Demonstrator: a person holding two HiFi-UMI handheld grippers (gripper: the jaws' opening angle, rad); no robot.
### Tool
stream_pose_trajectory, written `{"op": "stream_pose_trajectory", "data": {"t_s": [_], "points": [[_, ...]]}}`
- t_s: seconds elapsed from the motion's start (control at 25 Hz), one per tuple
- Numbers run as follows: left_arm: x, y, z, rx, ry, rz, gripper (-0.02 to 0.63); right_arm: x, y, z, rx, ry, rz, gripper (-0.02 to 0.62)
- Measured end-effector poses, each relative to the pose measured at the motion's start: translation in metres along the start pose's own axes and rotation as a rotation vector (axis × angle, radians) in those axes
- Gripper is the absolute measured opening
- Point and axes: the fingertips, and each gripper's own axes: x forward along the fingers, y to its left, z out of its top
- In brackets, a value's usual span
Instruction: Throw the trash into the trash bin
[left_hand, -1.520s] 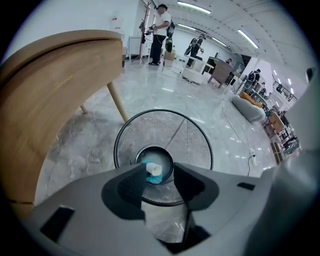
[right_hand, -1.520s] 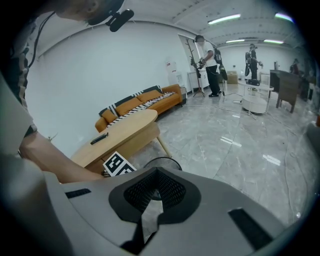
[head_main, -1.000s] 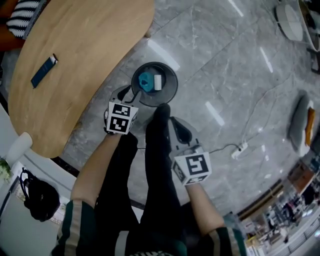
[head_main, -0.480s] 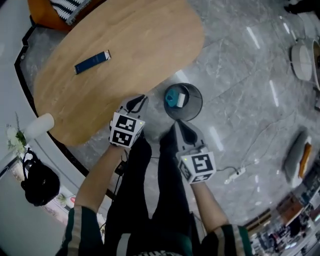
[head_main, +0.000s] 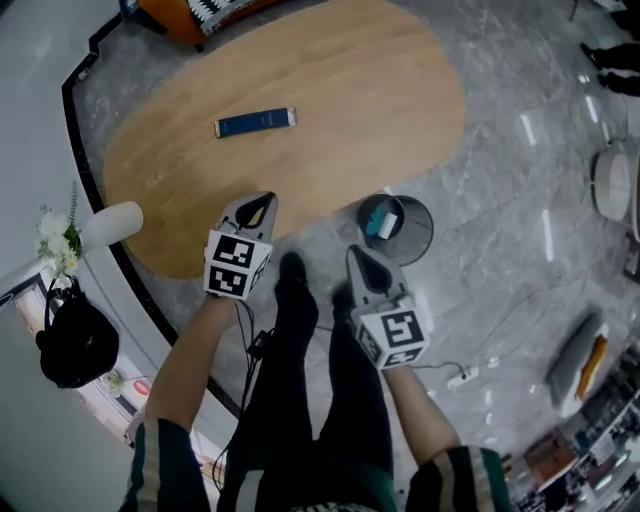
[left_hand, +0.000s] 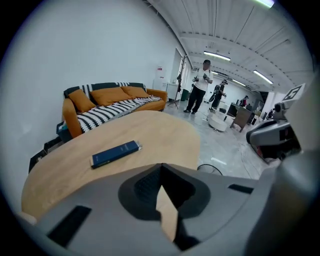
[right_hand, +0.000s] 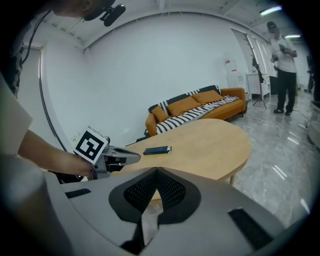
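A flat dark blue packet (head_main: 255, 122) lies on the oval wooden table (head_main: 400, 90); it also shows in the left gripper view (left_hand: 116, 153) and the right gripper view (right_hand: 157, 149). The round dark trash bin (head_main: 424, 236) stands on the floor by the table's near edge, with a teal piece (head_main: 377, 217) and a white piece (head_main: 389, 222) inside. My left gripper (head_main: 263, 198) (left_hand: 161, 165) hangs over the table's near edge; its jaws have just been closing and stand shut with nothing between them. My right gripper (head_main: 354, 252) (right_hand: 156, 170) is shut and empty, just left of the bin.
An orange sofa (left_hand: 110, 100) with a striped throw stands beyond the table. A white vase with flowers (head_main: 108, 223) and a black bag (head_main: 75, 345) sit at the left. A power strip (head_main: 462, 378) and cable lie on the floor. People stand far off (left_hand: 200, 92).
Both grippers have drawn back from the bin and swung left toward the table. The left one rose over the table's edge and its jaws closed. The trash stays in the bin.
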Motion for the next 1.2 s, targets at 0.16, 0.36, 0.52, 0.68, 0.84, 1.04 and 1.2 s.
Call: {"op": "stream_pose_trajectory", "data": {"t_s": [0.16,0.36,0.52,0.68,0.84,1.04,1.2], "points": [[-0.015,0.035,-0.01,0.032,0.001,0.036,0.002,0.019,0.022,0.007,-0.027,0.011,0.032,0.0],[-0.023,0.065,-0.018,0.198,0.029,0.064,0.002,0.035,0.042,0.009,-0.063,0.039,0.054,0.0],[-0.023,0.081,-0.016,0.433,0.073,0.057,0.002,0.045,0.047,0.01,-0.081,0.052,0.055,0.0],[-0.015,0.094,-0.015,0.568,0.119,0.011,0.12,0.051,0.05,0.007,-0.074,0.058,0.056,0.0],[-0.006,0.111,-0.016,0.644,0.144,-0.005,0.241,0.056,0.053,0.004,-0.06,0.071,0.051,0.0],[0.006,0.13,-0.014,0.596,0.165,-0.014,0.25,0.063,0.05,0.006,-0.053,0.078,0.034,0.0],[0.023,0.154,-0.011,0.576,0.177,0.014,0.25,0.068,0.046,0.004,-0.058,0.078,0.023,0.0]]}}
